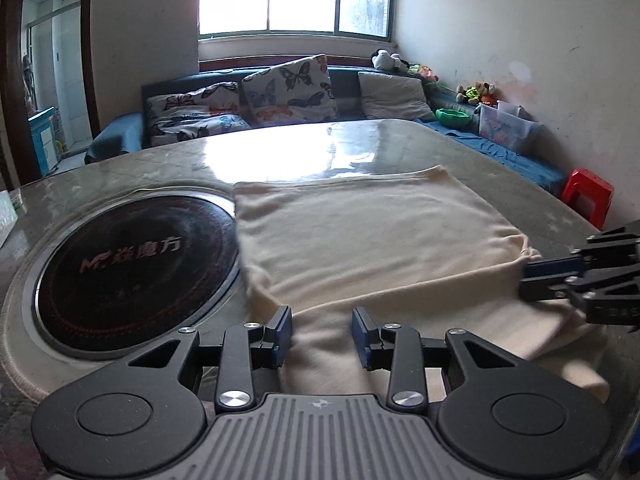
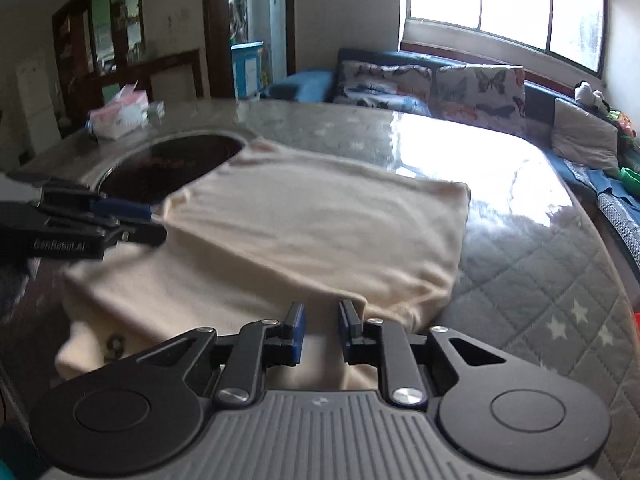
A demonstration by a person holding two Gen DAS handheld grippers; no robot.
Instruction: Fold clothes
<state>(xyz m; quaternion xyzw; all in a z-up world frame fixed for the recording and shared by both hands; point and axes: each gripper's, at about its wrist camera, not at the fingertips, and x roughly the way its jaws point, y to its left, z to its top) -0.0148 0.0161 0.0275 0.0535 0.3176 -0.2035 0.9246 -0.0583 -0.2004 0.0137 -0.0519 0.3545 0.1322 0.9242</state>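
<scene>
A cream garment [image 1: 360, 236] lies on the table, its far half folded over into a flat rectangle; it also shows in the right wrist view [image 2: 312, 236]. My left gripper [image 1: 322, 330] is open, its jaws apart just above the garment's near edge. My right gripper [image 2: 322, 326] is open at the folded layer's near right corner. The right gripper's fingers [image 1: 560, 276] show at the fold's right end in the left wrist view. The left gripper's fingers [image 2: 120, 216] show at the fold's left end in the right wrist view.
A round black cooktop [image 1: 136, 256] is set into the table left of the garment. The glossy table [image 2: 500, 184] has a quilted cover. A tissue pack [image 2: 120, 114] sits at its far left. A sofa with butterfly cushions [image 1: 288, 90] and a red stool [image 1: 586, 196] stand beyond.
</scene>
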